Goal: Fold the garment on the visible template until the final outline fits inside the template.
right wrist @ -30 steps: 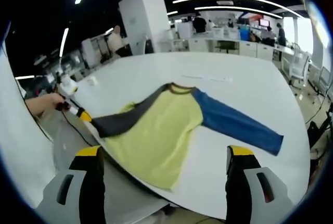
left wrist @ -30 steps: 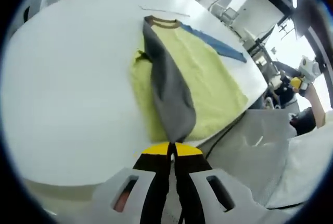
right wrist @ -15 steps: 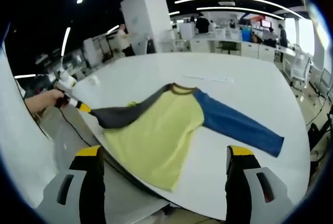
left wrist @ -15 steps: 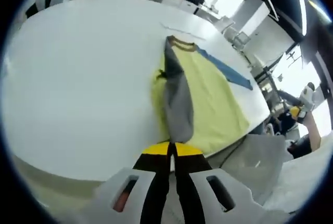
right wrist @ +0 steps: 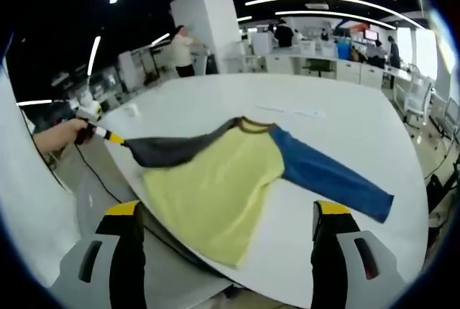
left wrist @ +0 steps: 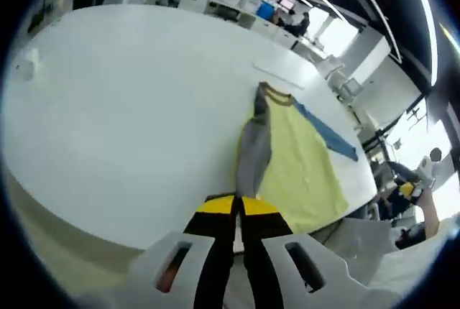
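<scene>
A long-sleeved shirt lies on the white table (right wrist: 345, 129), its yellow body (right wrist: 215, 180) reaching the near edge. My left gripper (left wrist: 236, 205) is shut on the cuff of the grey sleeve (left wrist: 253, 152), which stretches taut from the brown collar (left wrist: 276, 93). In the right gripper view the left gripper (right wrist: 100, 133), held by a hand (right wrist: 57, 138), pulls that grey sleeve (right wrist: 172, 149) out past the table's left edge. The blue sleeve (right wrist: 327, 176) lies flat to the right. My right gripper (right wrist: 228, 210) hangs open before the table, holding nothing.
A thin pale strip (right wrist: 298, 110) lies on the table beyond the collar. A dark cable (right wrist: 108, 187) hangs below the left gripper. Desks, a white pillar (right wrist: 208, 29) and several people stand behind the table. The table top (left wrist: 129, 93) left of the shirt is bare.
The left gripper has drawn the grey sleeve outward and up, off the yellow body, so it now runs straight from the collar. The right gripper has stayed open and nearly still.
</scene>
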### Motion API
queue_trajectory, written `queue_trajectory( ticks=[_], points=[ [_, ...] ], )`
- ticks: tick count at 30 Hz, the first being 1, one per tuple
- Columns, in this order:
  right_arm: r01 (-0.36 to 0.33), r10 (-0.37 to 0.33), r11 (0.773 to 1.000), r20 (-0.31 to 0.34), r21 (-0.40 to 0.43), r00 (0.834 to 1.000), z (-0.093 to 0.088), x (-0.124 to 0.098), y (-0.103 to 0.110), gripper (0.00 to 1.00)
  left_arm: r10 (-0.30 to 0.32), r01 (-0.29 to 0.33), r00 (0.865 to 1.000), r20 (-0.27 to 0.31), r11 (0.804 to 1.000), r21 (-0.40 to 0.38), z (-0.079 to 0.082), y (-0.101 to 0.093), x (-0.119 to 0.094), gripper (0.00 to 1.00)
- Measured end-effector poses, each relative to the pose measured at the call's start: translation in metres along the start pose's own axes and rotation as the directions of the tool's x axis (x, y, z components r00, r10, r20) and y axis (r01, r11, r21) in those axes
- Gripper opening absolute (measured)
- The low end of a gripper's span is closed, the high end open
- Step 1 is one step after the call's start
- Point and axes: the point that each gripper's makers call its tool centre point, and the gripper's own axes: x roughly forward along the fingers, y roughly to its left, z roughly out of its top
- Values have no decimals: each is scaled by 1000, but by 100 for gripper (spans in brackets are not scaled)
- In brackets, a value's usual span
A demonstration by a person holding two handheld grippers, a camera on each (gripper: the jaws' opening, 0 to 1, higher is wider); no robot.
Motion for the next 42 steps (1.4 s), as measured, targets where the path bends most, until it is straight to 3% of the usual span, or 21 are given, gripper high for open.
queue_trajectory(
  ticks=[7,13,26,32,42],
  points=[
    [8,-8,1000,-7,7,1000,-4,-3,-2,97,24,-22,999,39,998,-59,7,12,-7,0],
    [17,-17,1000,-4,10,1000,-3,-4,-5,97,66,-58,995,70,993,-107,15,34,-13,0],
    [23,-23,1000,-11,12,1000,-5,-5,-5,97,98,-75,989,107,976,-205,26,65,0,0],
    [34,-34,999,-10,16,999,-6,-8,-8,97,112,-83,983,147,978,-192,47,66,-9,0],
    [43,-43,999,-9,21,999,-7,-9,-7,97,144,-110,975,171,975,-191,64,75,-9,0]
  ],
)
